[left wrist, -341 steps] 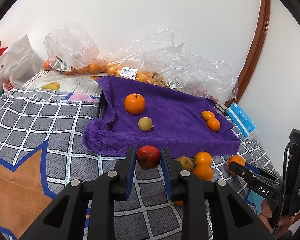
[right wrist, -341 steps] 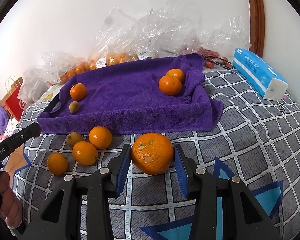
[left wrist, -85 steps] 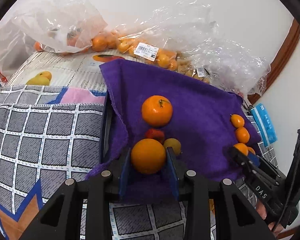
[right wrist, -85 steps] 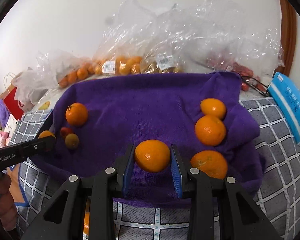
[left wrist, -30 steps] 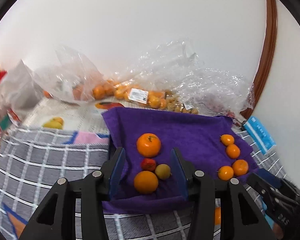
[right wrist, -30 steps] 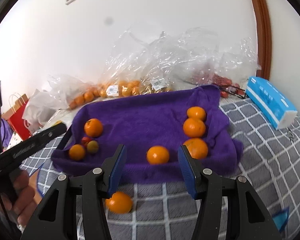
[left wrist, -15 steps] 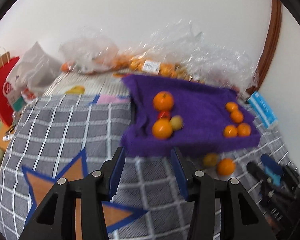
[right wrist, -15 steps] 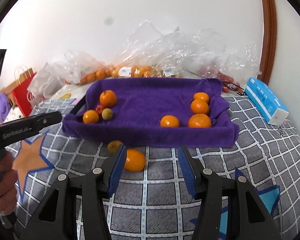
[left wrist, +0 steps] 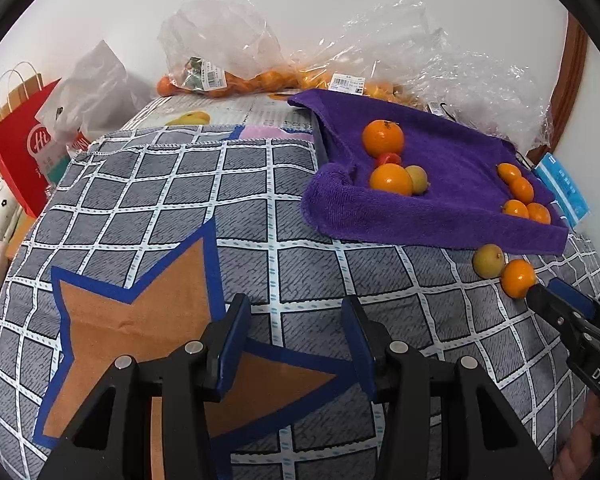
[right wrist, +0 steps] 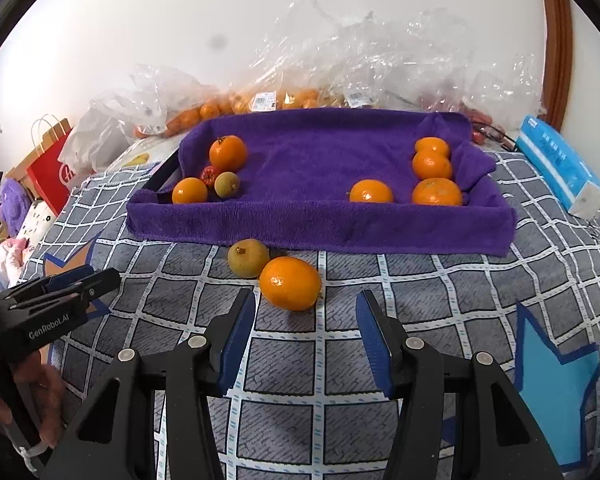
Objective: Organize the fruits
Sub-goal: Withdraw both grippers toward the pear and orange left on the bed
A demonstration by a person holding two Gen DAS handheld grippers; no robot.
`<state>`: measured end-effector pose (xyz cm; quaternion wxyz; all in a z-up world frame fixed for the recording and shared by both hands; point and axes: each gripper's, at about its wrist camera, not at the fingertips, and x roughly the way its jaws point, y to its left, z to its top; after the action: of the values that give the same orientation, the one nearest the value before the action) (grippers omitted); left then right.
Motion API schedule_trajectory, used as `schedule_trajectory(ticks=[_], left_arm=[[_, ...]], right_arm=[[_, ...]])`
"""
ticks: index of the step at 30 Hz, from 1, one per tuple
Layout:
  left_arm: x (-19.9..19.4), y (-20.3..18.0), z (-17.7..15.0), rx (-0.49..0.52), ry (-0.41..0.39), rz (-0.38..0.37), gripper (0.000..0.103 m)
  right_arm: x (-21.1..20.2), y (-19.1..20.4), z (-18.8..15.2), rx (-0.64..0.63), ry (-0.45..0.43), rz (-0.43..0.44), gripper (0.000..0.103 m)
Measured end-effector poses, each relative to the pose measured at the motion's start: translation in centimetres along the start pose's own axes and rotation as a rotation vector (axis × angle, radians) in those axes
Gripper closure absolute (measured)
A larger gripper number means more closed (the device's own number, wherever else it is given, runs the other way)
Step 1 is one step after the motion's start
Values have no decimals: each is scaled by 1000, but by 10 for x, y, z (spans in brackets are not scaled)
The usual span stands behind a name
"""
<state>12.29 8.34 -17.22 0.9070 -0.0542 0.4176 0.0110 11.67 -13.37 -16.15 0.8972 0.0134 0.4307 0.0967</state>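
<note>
1. Checked blanket (right wrist: 340,380) covers the surface.
2. Purple towel (right wrist: 320,168) lies at 12 o'clock, holding four fruits at its left end and four oranges at its right.
3. Right gripper (right wrist: 306,340): fingers apart, empty.
4. Left gripper (left wrist: 296,344): fingers apart, empty.
5. Loose orange (right wrist: 290,283) lies on the blanket just ahead of the right gripper, touching a yellow-green fruit (right wrist: 248,257) at its 10 o'clock.
</note>
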Motion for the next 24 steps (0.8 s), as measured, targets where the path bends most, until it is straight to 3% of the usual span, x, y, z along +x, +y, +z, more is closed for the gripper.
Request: schedule_trajectory(ticks=[7, 14, 18, 24], left_arm=[[-2, 15, 0, -68, -14, -86, 58], [-2, 17, -1, -79, -16, -101, 58], [-2, 18, -1, -88, -19, -114, 58], [-3, 25, -2, -122, -26, -175, 59]], right_arm=[[16, 5, 8, -12, 23, 2, 50], [32, 1, 11, 9, 76, 21, 50], [32, 4, 10, -12, 72, 16, 64], [26, 1, 9, 5, 53, 19, 65]])
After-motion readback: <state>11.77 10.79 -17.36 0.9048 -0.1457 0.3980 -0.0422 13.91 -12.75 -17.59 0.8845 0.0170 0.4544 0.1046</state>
